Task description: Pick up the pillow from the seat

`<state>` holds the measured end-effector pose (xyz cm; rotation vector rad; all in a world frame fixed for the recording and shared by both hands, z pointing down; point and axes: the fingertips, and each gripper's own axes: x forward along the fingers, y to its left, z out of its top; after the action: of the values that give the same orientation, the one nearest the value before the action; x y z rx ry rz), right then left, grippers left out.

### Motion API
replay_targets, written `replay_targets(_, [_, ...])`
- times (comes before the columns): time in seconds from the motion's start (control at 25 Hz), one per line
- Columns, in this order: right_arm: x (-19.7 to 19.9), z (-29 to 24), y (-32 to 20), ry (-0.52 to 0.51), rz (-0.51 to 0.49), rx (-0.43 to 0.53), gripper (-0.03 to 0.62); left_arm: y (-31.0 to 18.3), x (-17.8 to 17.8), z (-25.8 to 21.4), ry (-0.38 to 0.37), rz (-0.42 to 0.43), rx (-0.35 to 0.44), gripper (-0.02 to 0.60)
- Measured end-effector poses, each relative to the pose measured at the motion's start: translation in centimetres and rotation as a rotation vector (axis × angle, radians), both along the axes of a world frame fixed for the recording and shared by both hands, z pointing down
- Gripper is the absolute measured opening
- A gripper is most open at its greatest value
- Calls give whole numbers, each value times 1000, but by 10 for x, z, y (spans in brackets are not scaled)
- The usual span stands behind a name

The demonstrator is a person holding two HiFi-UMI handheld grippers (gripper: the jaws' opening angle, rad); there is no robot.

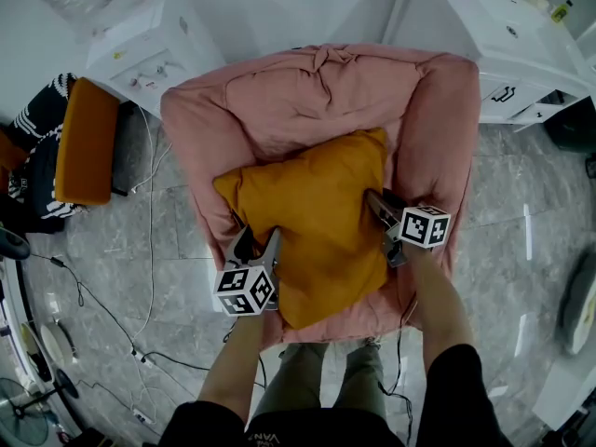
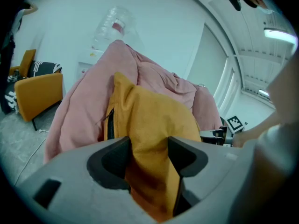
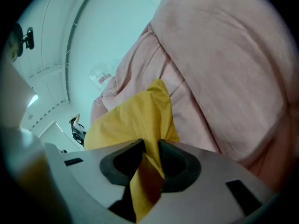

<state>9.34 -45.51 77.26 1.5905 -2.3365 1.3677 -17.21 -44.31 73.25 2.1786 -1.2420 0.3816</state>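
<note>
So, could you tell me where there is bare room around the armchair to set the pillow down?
Bare: the grey floor right of the armchair, by the white cabinet. Crowded: the floor left of it, crossed by cables beside the orange chair; the seat, filled by the pillow.

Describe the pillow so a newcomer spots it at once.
Find the pink armchair mid-frame in the head view. On its seat lies the pillow, a mustard-yellow square set cornerwise, pinched by the left gripper and the right gripper. Unlike the orange chair on the floor at left, it is soft and creased.
</note>
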Motion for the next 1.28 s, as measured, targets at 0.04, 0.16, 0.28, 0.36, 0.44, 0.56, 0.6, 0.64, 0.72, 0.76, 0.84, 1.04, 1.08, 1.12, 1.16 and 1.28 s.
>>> replay_targets(0.04, [0, -1, 2, 8, 4, 0, 104, 2, -1, -1, 2, -2, -4, 253])
replay_targets(0.16, [-3, -6, 9, 37, 3, 4, 59, 6, -4, -4, 5, -12, -10, 219])
replay_targets(0.28, [-4, -12, 18, 60, -10, 7, 29, 13, -5, -6, 10, -30, -29, 173])
replay_targets(0.36, [-6, -16, 25, 66, -25, 8, 18, 18, -6, -7, 25, -48, -39, 151])
replay_targets(0.44, [-6, -21, 31, 73, -38, 12, 14, 24, -6, -11, 44, -60, -41, 139])
replay_targets(0.56, [-7, -30, 41, 82, -38, 22, 11, 34, -7, -16, 59, -64, -37, 124])
replay_targets(0.6, [-7, -32, 45, 85, -33, 24, 11, 37, -7, -18, 60, -63, -37, 120])
replay_targets(0.64, [-7, -35, 50, 87, -25, 25, 11, 42, -8, -19, 62, -63, -36, 116])
replay_targets(0.72, [-7, -39, 60, 88, -9, 27, 11, 51, -8, -23, 65, -67, -31, 109])
replay_targets(0.76, [-6, -42, 65, 86, -4, 30, 11, 55, -7, -26, 67, -71, -27, 108])
replay_targets(0.84, [-5, -48, 74, 84, 0, 38, 11, 64, -6, -31, 69, -75, -17, 104])
replay_targets(1.04, [-3, -64, 98, 78, 2, 56, 9, 85, -5, -44, 64, -89, 6, 101])
replay_targets(1.08, [-3, -67, 103, 73, 3, 60, 11, 89, -5, -46, 63, -95, 10, 101])
replay_targets(1.12, [-3, -70, 108, 69, 3, 62, 11, 93, -5, -48, 63, -102, 14, 101])
replay_targets(1.16, [-3, -72, 113, 69, 3, 65, 11, 98, -5, -51, 64, -109, 18, 101])
replay_targets(1.28, [-1, -79, 128, 80, -9, 67, 11, 115, -3, -57, 72, -128, 29, 100])
